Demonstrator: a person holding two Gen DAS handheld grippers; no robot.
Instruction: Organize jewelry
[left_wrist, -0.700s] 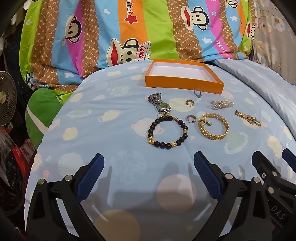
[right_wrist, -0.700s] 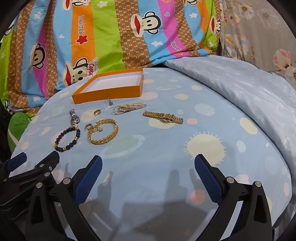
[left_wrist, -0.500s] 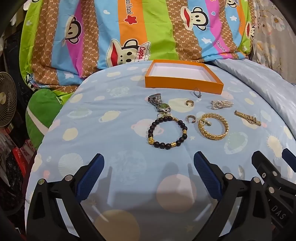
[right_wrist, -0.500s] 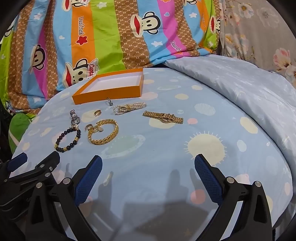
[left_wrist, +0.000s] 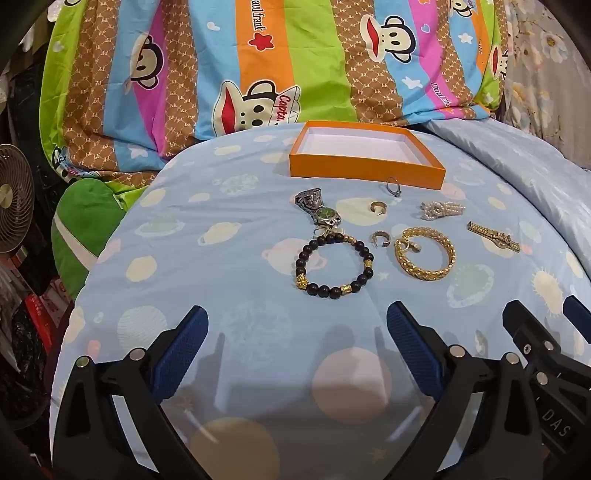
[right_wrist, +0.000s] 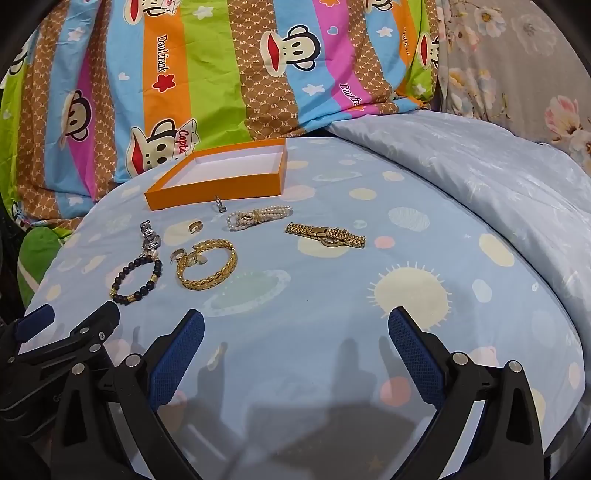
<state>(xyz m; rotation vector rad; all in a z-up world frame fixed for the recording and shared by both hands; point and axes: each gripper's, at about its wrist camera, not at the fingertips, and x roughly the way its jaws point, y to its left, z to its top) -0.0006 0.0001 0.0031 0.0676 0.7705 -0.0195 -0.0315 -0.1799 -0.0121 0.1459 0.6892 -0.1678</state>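
Both of my tools hang low over the near edge of the bed, tilted down at the blue planet-print sheet. Left hand-held gripper: fingers spread wide, nothing between them. Right hand-held gripper: likewise spread, empty; the two sit side by side.

Jewelry lies loose on the sheet, well ahead of both. Black bead bracelet nearest my left tool. Just right of it, a gold braided bangle with a small earring lying inside its ring. Silver watch touching the bead bracelet's far side. Two small gold hoops between watch and bangle. Pearl bracelet and gold link watch further right. A silver ring sits just before the orange box, which is open, white inside, nothing in it, at the far edge against the striped monkey-print bedding.
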